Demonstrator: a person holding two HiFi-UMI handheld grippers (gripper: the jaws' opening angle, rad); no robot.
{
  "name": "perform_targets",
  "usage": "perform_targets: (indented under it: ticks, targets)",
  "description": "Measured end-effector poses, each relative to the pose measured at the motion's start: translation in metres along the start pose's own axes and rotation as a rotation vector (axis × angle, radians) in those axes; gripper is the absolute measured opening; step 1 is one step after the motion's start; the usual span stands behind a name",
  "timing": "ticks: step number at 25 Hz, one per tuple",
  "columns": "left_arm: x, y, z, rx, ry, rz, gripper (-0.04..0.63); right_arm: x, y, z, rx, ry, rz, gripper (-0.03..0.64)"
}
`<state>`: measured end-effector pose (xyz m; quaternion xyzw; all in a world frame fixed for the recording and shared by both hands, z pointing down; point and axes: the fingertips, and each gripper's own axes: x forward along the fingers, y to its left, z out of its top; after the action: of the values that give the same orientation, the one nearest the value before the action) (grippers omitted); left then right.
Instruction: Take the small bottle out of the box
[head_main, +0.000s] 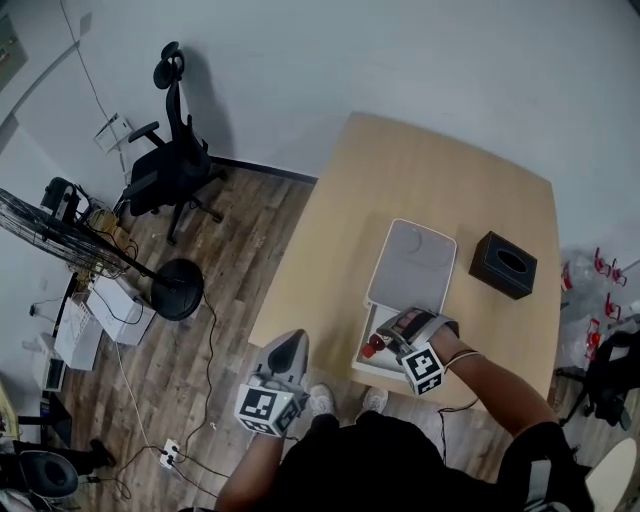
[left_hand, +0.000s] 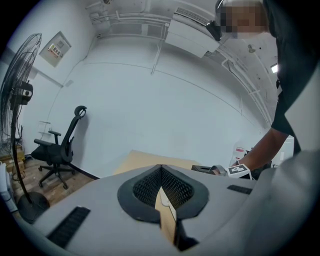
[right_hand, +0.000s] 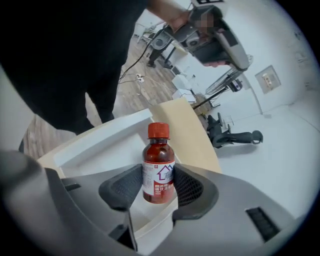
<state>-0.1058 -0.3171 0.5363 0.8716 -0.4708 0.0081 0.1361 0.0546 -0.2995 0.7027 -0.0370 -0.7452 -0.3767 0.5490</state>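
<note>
A small brown bottle (right_hand: 158, 170) with a red cap and a white label stands upright between the pads of my right gripper (right_hand: 159, 189), which is shut on it. Under it lies the open white box (right_hand: 95, 145). In the head view, the right gripper (head_main: 388, 343) hovers over the box (head_main: 366, 366) at the table's near edge, and the bottle's red cap (head_main: 370, 350) shows at its tip. The box lid (head_main: 412, 262) lies flipped back behind it. My left gripper (head_main: 288, 345) hangs off the table's left edge, shut (left_hand: 161, 172) and holding nothing.
A black tissue box (head_main: 503, 264) sits on the wooden table (head_main: 420, 170) to the right of the lid. On the floor to the left are an office chair (head_main: 170, 165), a standing fan (head_main: 60, 235) and cables (head_main: 205, 350). The person's feet (head_main: 345, 400) are at the table's near edge.
</note>
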Motion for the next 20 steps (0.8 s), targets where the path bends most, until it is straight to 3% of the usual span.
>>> perform_targets:
  ticks: [8,13,20]
  targets:
    - [0.007,-0.011,0.003,0.001,-0.007,-0.018,0.014,-0.043,-0.035,0.007,0.452,-0.106,-0.204,0.207]
    - [0.005,-0.014,0.0,0.021,0.013,-0.03,0.014,-0.077,-0.064,0.01,0.757,-0.22,-0.374,0.207]
    - [0.014,-0.023,0.003,0.024,0.001,-0.04,0.014,-0.127,-0.098,0.0,1.099,-0.39,-0.573,0.207]
